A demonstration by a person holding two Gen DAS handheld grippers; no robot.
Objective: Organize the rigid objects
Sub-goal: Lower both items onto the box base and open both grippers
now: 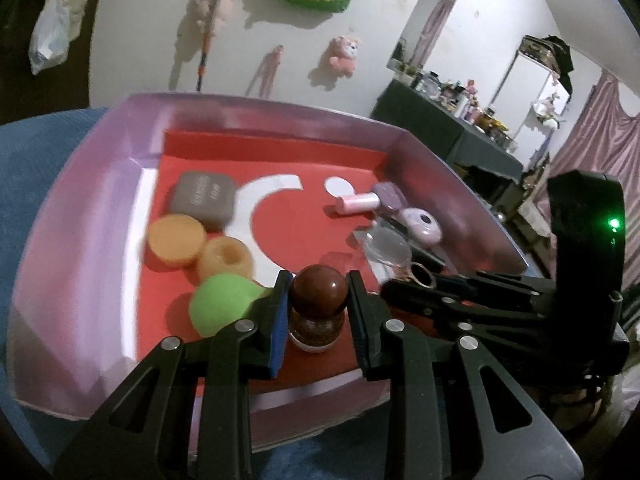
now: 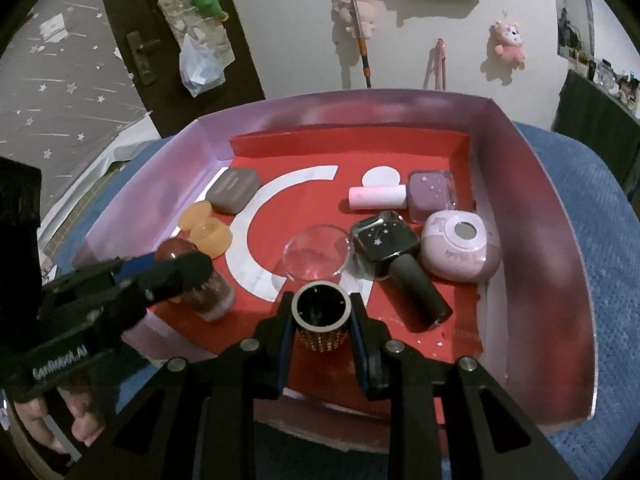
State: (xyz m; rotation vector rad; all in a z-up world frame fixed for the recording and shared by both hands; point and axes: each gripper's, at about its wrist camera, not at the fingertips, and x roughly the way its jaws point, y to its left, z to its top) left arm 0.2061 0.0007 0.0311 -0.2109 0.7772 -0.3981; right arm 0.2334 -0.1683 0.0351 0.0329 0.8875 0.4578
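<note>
Box red-floored, pink-walled, on blue cloth; white wall behind

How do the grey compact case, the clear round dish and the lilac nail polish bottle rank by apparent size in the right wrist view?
1. clear round dish: largest, though it lies nearer the camera, which inflates it.
2. grey compact case and lilac nail polish bottle (with its pale cap) look much alike; I would not rank them.

Right gripper clamps the studded black-topped bottle; clear dome just beyond its tips.
</note>
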